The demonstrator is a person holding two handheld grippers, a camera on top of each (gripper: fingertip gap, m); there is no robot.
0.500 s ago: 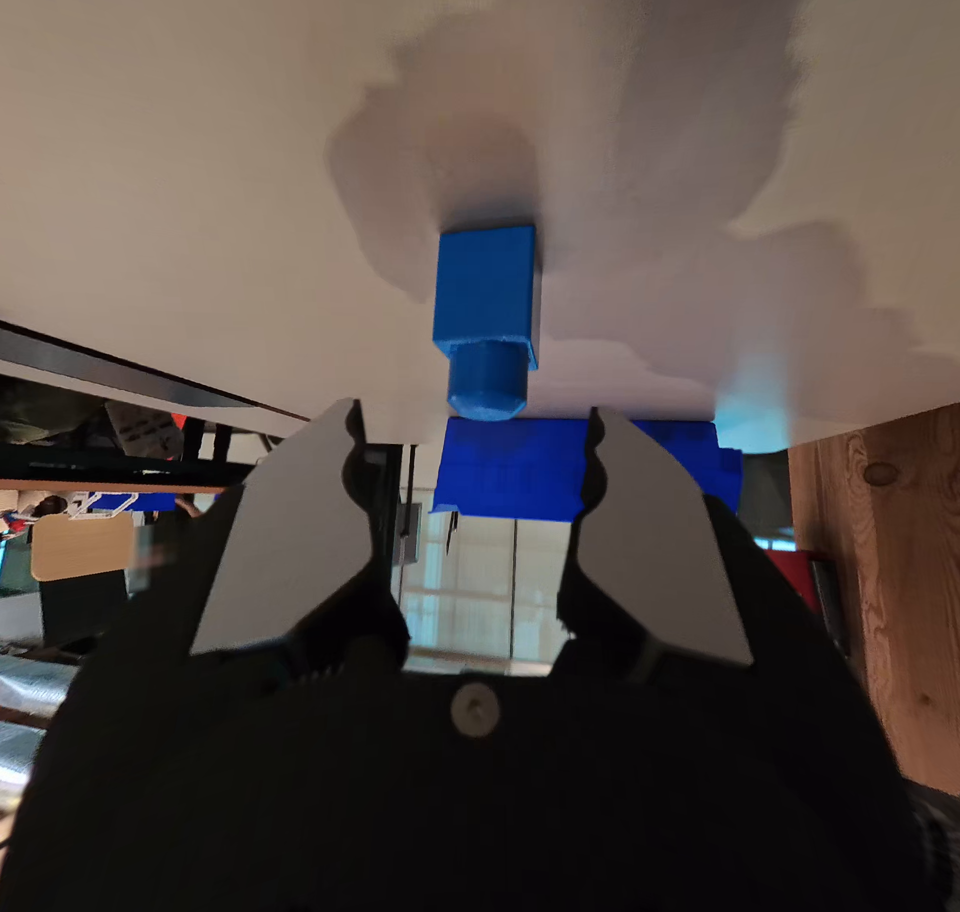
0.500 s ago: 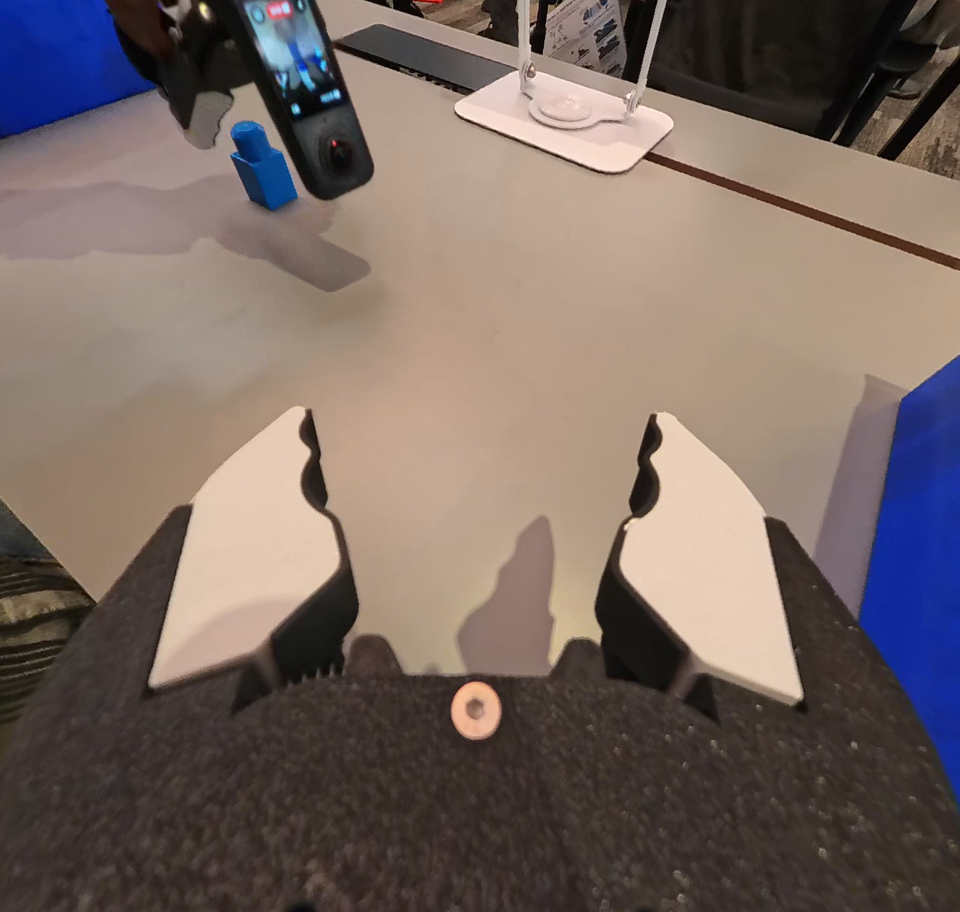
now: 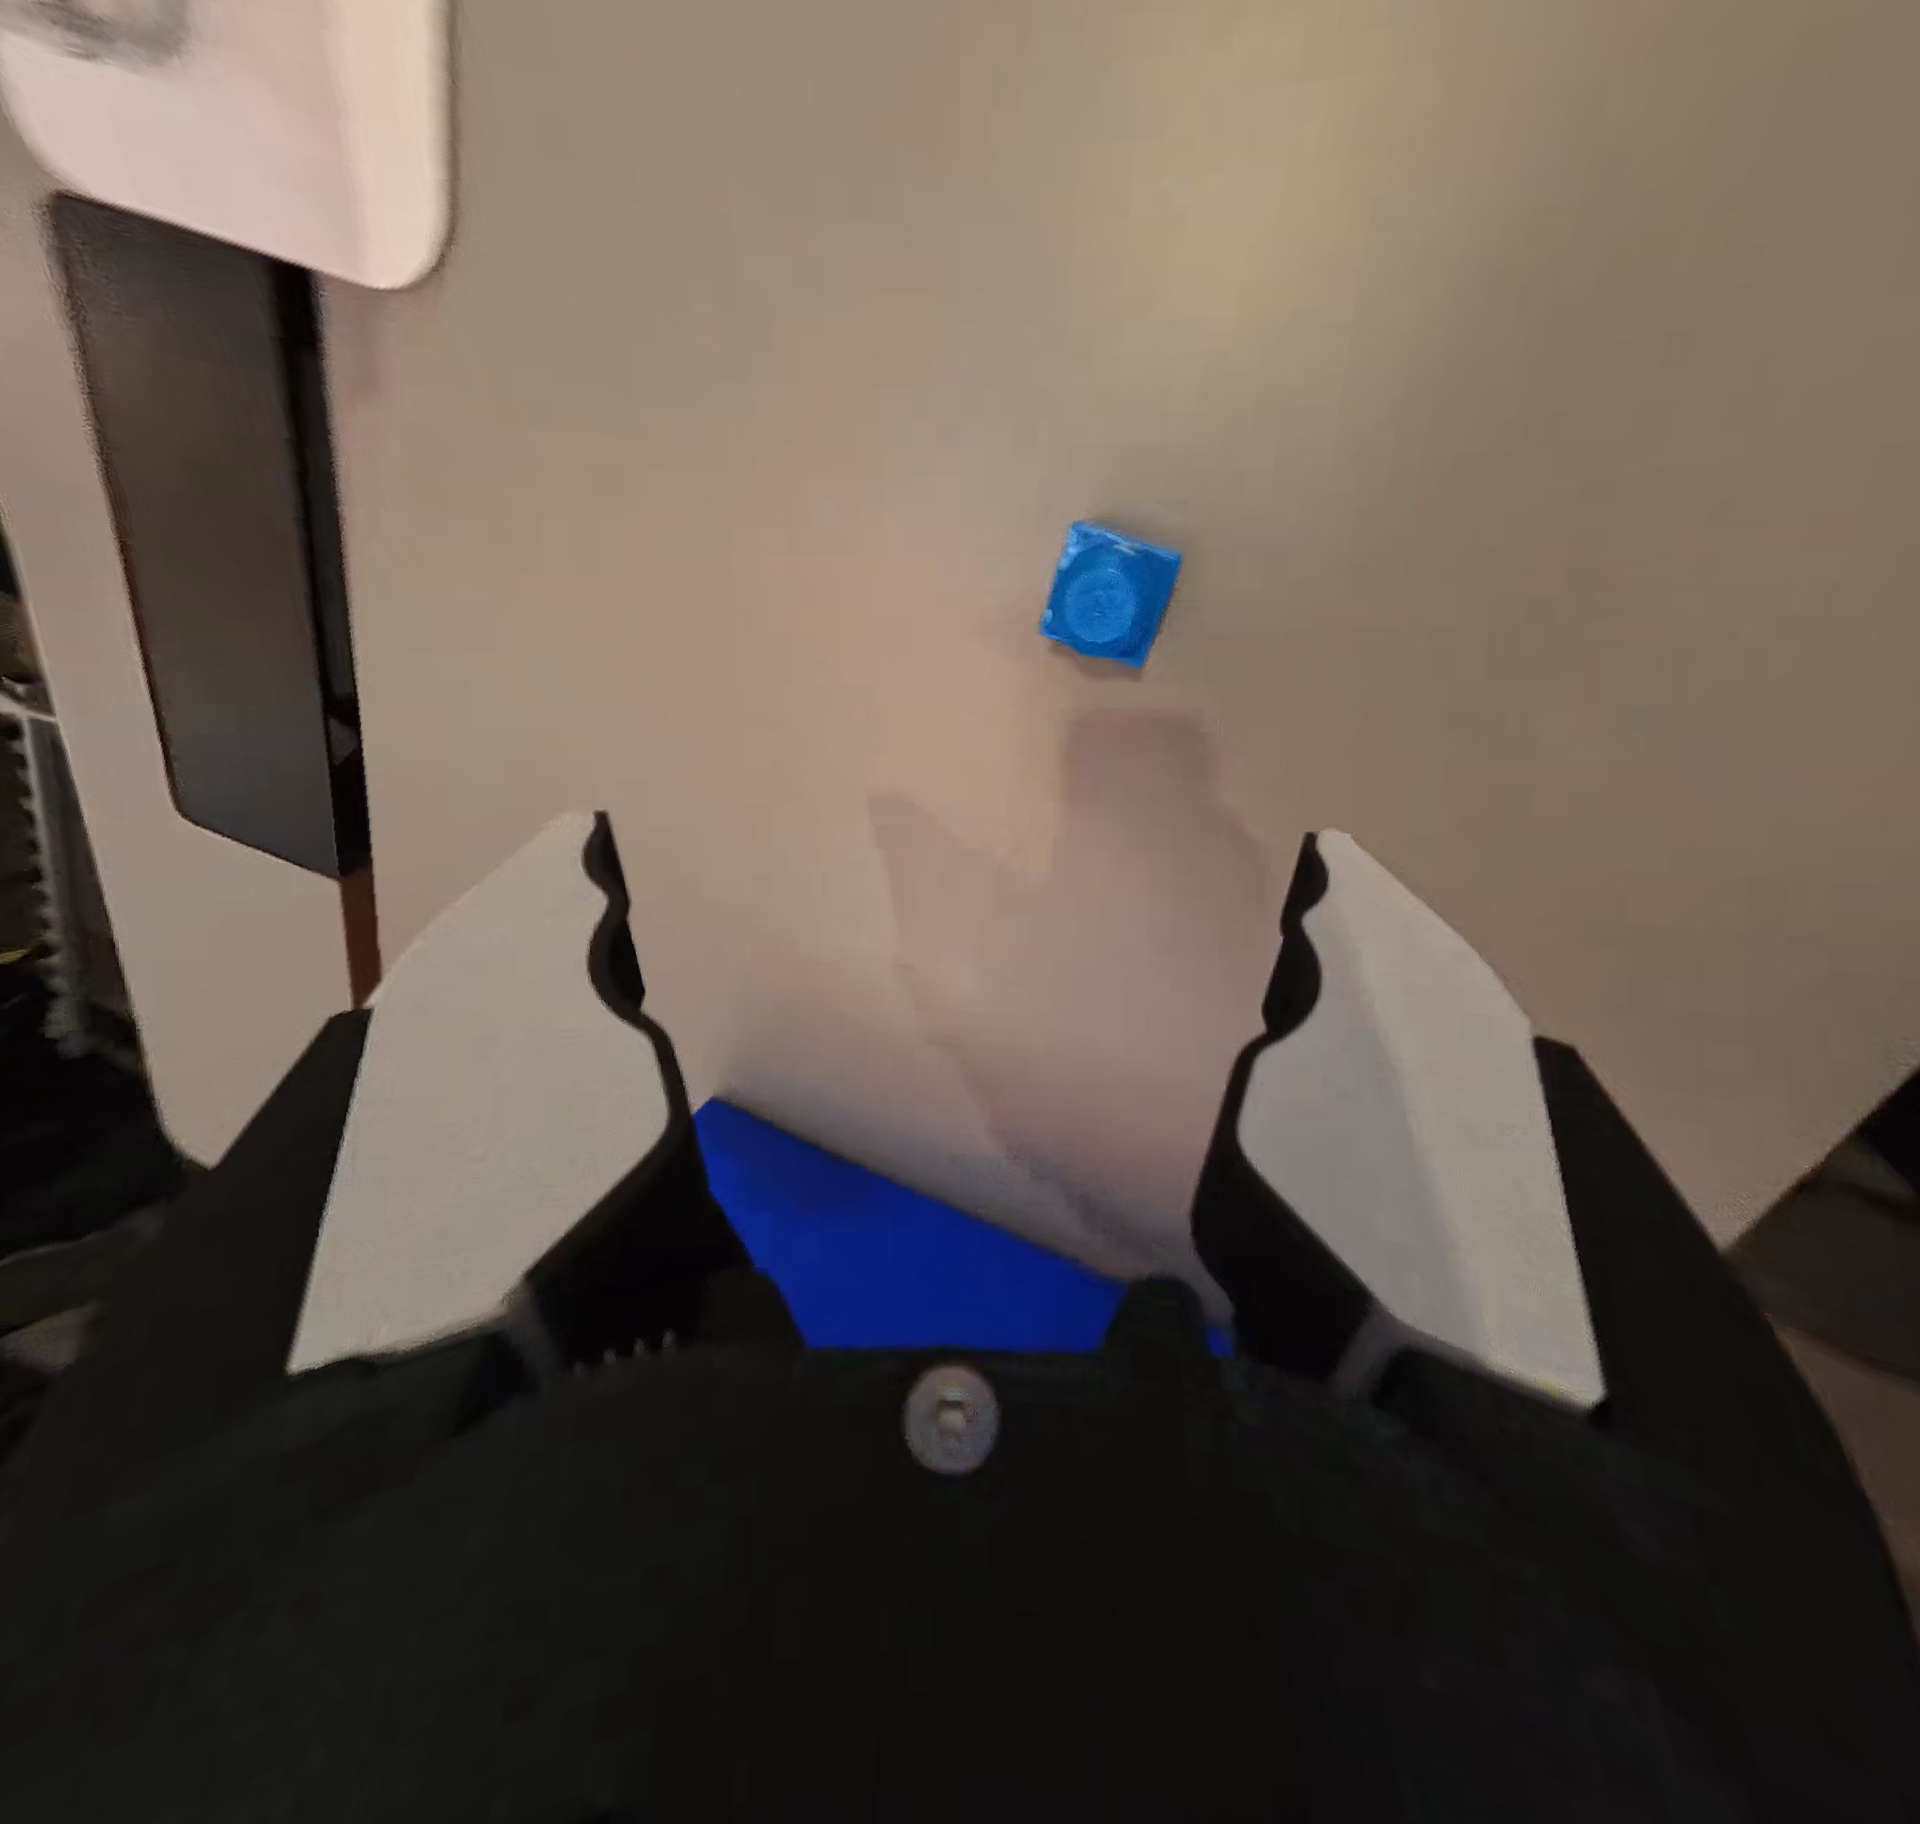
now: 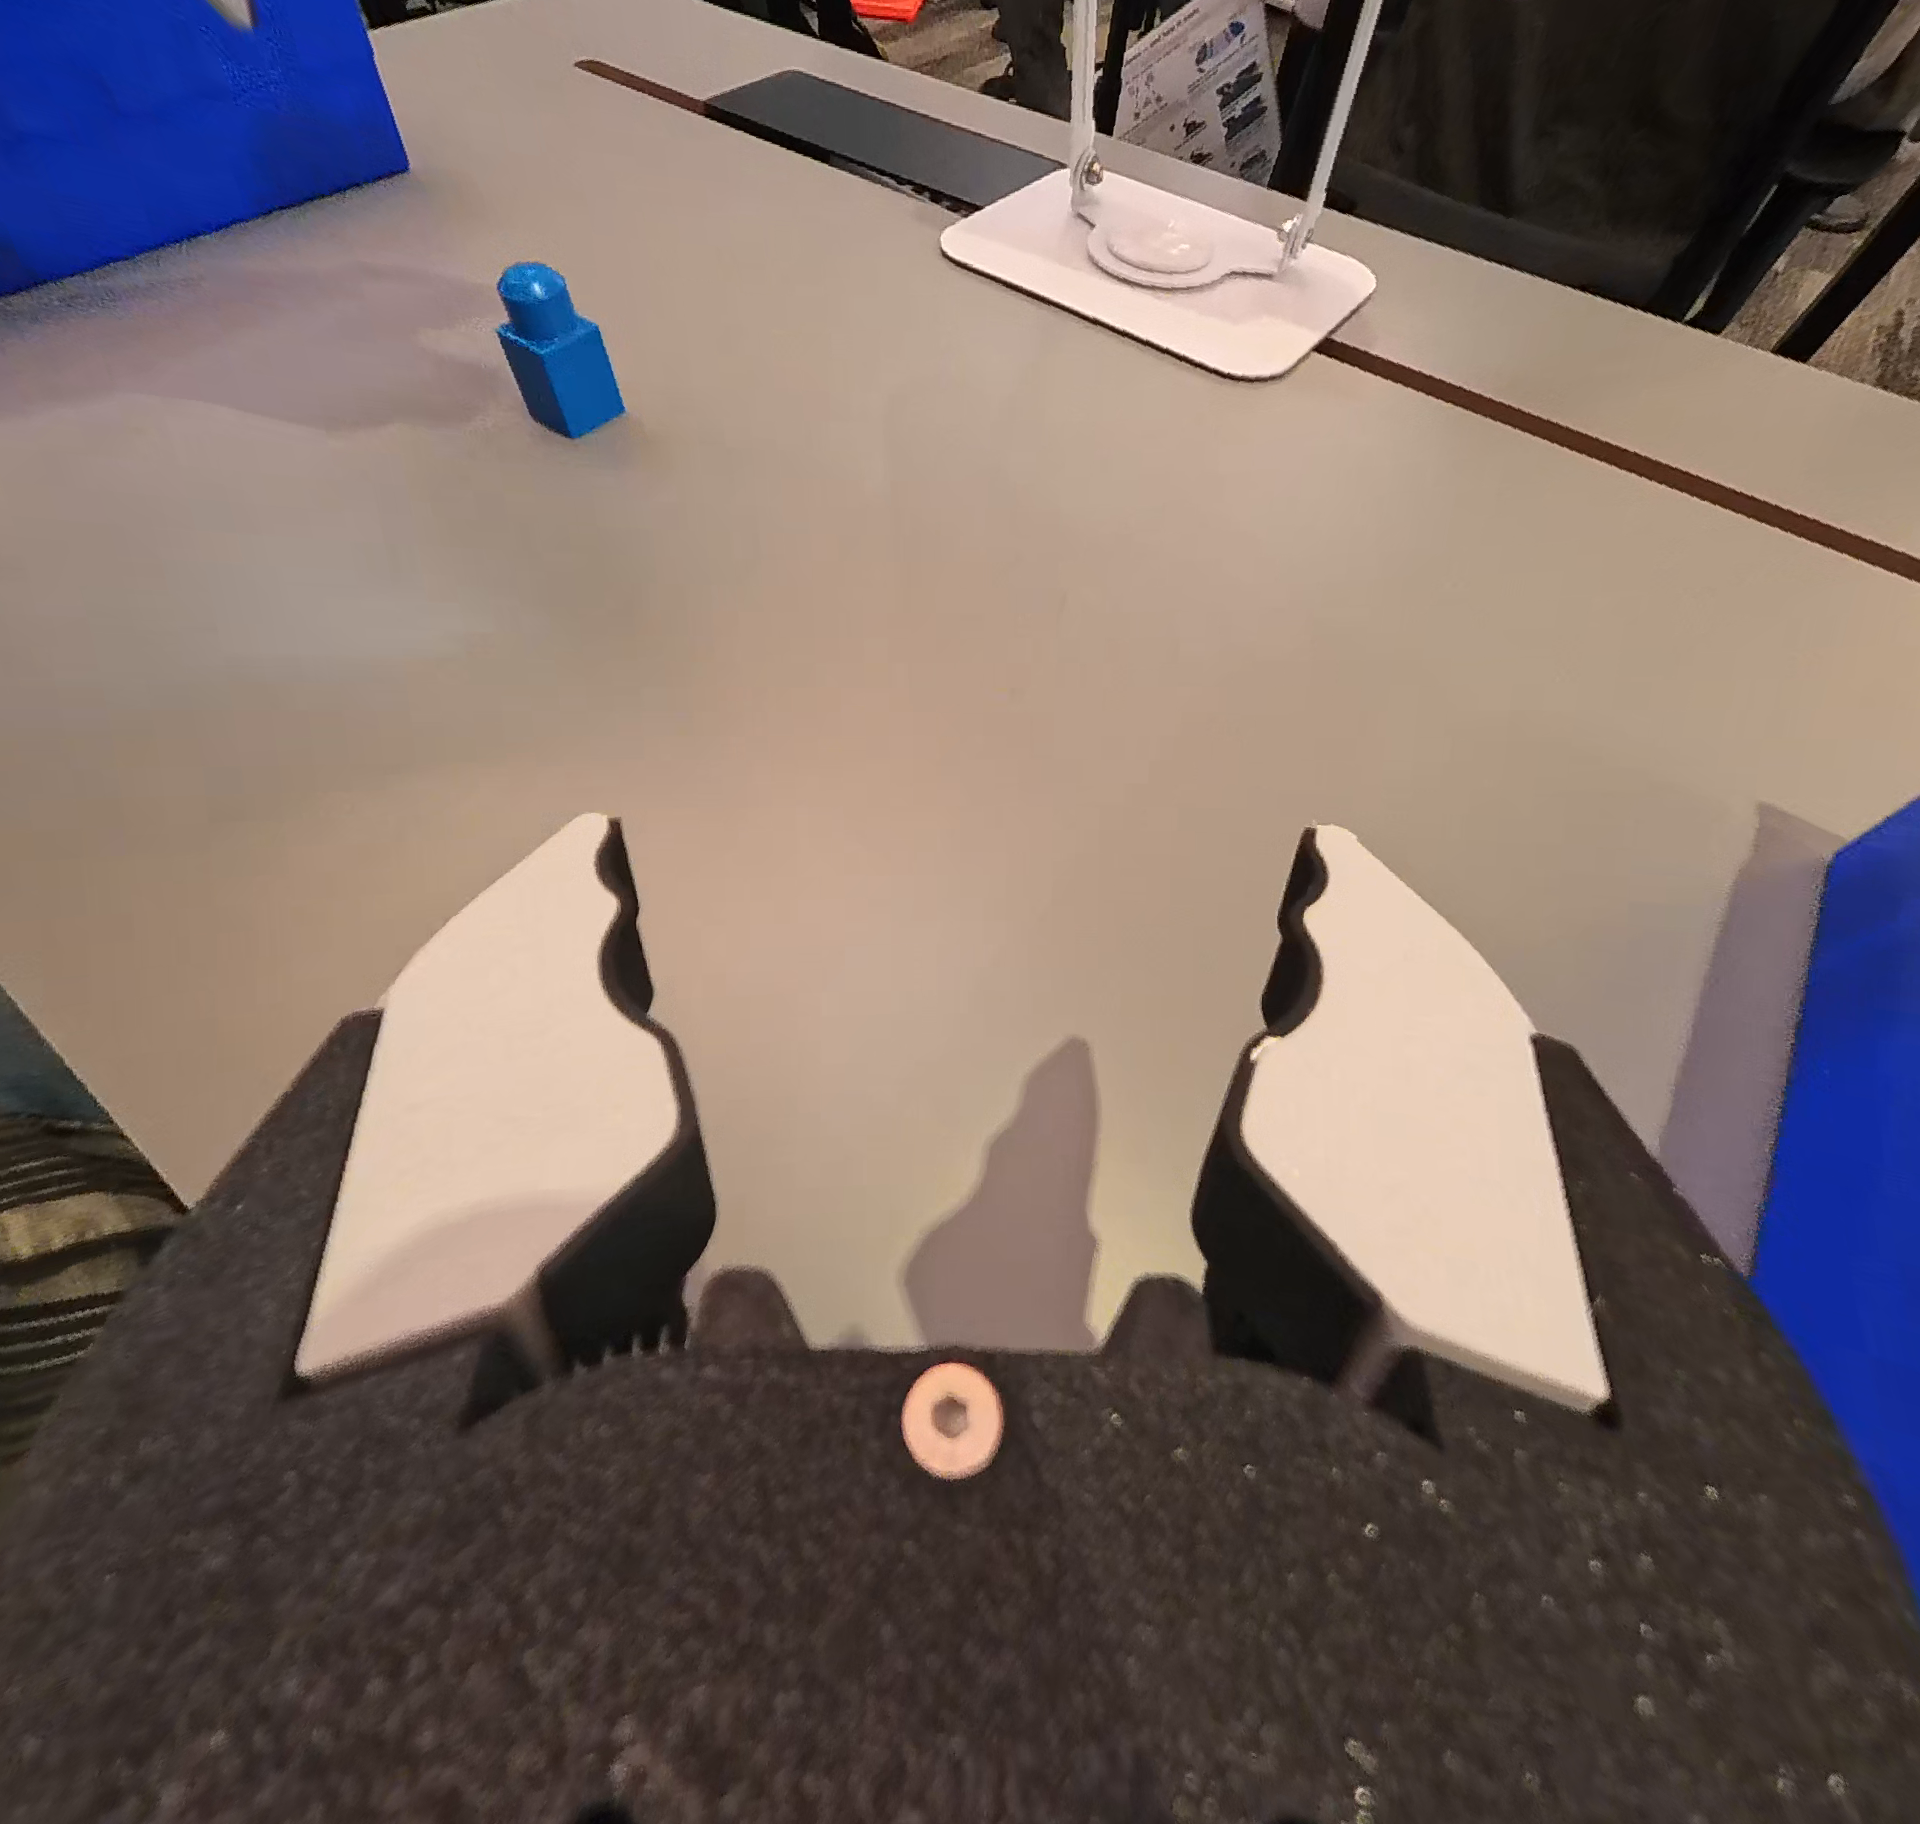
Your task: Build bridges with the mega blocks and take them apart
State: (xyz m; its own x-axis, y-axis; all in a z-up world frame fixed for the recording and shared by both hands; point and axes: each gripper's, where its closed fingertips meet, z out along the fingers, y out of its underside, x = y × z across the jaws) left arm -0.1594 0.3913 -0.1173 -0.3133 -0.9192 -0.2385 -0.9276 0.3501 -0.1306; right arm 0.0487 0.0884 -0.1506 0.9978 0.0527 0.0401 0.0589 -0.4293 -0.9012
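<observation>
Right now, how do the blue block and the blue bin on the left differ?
The block is small and solid, with one round stud on top; the bin is far larger, an open-topped container with thin walls. The block is a lighter blue; the bin is a deeper one. The block stands alone on the table nearer the middle; the bin sits at its far left. Both are blue, and neither gripper holds either.

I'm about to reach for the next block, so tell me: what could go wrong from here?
1. The small blue single-stud block stands alone and upright on the grey table; a sideways bump could probably tip it.
2. The left wrist view is motion-blurred, so aiming the open left gripper at the block may be off.
3. The open right gripper sits close to the blue bin at its right; swinging that way might hit it.
</observation>
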